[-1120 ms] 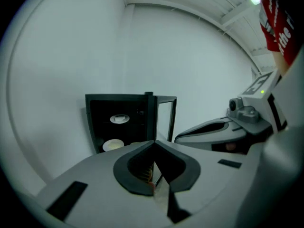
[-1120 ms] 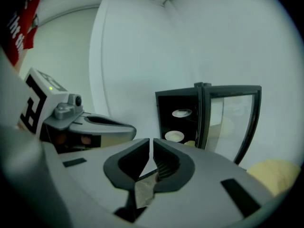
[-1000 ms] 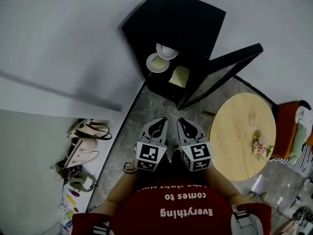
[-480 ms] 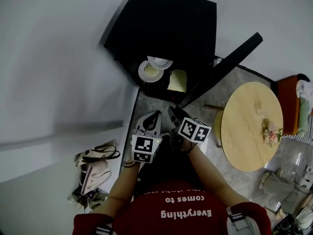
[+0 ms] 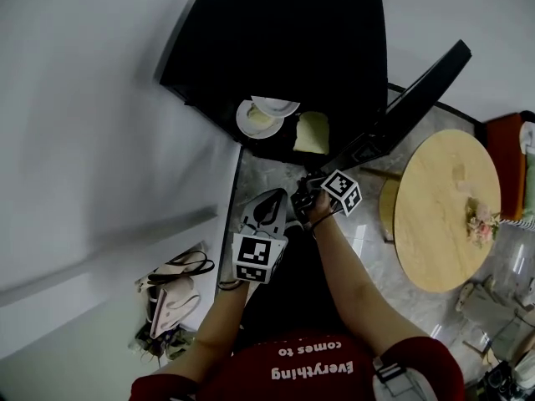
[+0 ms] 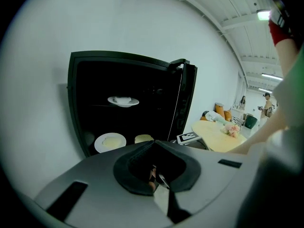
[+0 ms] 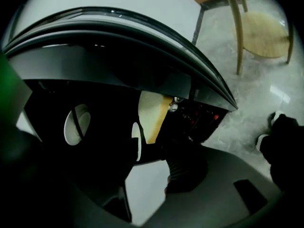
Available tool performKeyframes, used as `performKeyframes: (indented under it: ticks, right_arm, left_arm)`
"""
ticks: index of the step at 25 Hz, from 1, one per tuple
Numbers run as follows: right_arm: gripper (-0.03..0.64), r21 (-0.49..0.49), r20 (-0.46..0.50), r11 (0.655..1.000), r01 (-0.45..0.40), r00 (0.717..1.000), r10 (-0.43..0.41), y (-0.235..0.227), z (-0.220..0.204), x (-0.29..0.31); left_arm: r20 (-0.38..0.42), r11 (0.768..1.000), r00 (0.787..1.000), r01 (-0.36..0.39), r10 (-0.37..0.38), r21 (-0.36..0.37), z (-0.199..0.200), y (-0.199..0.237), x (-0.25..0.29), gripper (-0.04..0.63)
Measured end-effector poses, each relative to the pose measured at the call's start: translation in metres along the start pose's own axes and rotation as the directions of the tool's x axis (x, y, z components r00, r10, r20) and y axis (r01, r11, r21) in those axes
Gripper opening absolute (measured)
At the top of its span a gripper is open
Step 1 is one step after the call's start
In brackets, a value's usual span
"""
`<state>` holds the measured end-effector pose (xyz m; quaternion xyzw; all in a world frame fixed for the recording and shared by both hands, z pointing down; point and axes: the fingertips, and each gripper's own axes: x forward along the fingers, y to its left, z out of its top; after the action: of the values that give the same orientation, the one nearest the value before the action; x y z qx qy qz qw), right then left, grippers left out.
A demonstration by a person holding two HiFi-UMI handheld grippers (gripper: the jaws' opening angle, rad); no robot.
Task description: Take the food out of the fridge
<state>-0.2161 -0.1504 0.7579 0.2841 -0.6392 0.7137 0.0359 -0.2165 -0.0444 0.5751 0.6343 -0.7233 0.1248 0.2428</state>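
The black fridge [image 5: 284, 32] stands open, its door [image 5: 418, 98] swung out to the right. Inside it lie a plate of pale food [image 5: 257, 120], a second white plate [image 5: 274, 105] on the shelf above, and a yellow slice of bread [image 5: 312, 132]. My left gripper [image 5: 276, 197] hangs shut and empty in front of the fridge; in its own view the plates [image 6: 110, 141] and bread [image 6: 144, 138] lie ahead of it. My right gripper [image 5: 303, 192] is rolled on its side just below the bread [image 7: 152, 115]. Its jaws are opening with nothing between them.
A round wooden table [image 5: 443, 207] with a small bunch of flowers [image 5: 483, 226] stands to the right of the fridge door. An orange chair [image 5: 510, 153] is beyond it. Bags and shoes [image 5: 171, 295] lie on the floor at the left, by the white wall.
The right gripper has dropped toward the fridge, rolled onto its side and opened its jaws. The left gripper has moved a little forward. The fridge now looks closer.
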Motion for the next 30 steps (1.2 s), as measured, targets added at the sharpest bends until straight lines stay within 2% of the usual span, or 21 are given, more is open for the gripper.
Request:
performKeyframes:
  ticks: [3, 11, 15, 21, 30]
  right_arm:
    - [0.161, 0.057, 0.051, 0.998, -0.039, 0.998, 0.036, -0.001, 0.009, 0.019]
    - [0.16, -0.015, 0.1, 0.999, 0.032, 0.995, -0.031, -0.005, 0.026, 0.046]
    - [0.125, 0.021, 0.101, 0.999, -0.047, 0.994, 0.044, -0.004, 0.025, 0.043]
    - [0.096, 0.037, 0.064, 0.99, -0.137, 0.989, 0.135, 0.003, 0.015, 0.03]
    - [0.089, 0.054, -0.068, 0.963, -0.263, 0.962, 0.266, 0.033, -0.029, -0.027]
  left_arm:
    - [-0.025, 0.999, 1.0, 0.016, -0.017, -0.037, -0.017, -0.003, -0.003, 0.0]
    - [-0.059, 0.997, 0.997, 0.053, -0.056, -0.052, -0.032, -0.004, -0.011, 0.0]
    - [-0.044, 0.996, 0.998, 0.046, -0.05, -0.072, -0.03, -0.001, -0.013, 0.0]
    - [-0.026, 0.997, 0.998, 0.054, -0.055, -0.052, -0.025, -0.004, -0.012, 0.0]
    - [0.019, 0.999, 0.999, 0.035, -0.035, -0.033, -0.007, -0.006, -0.025, 0.0]
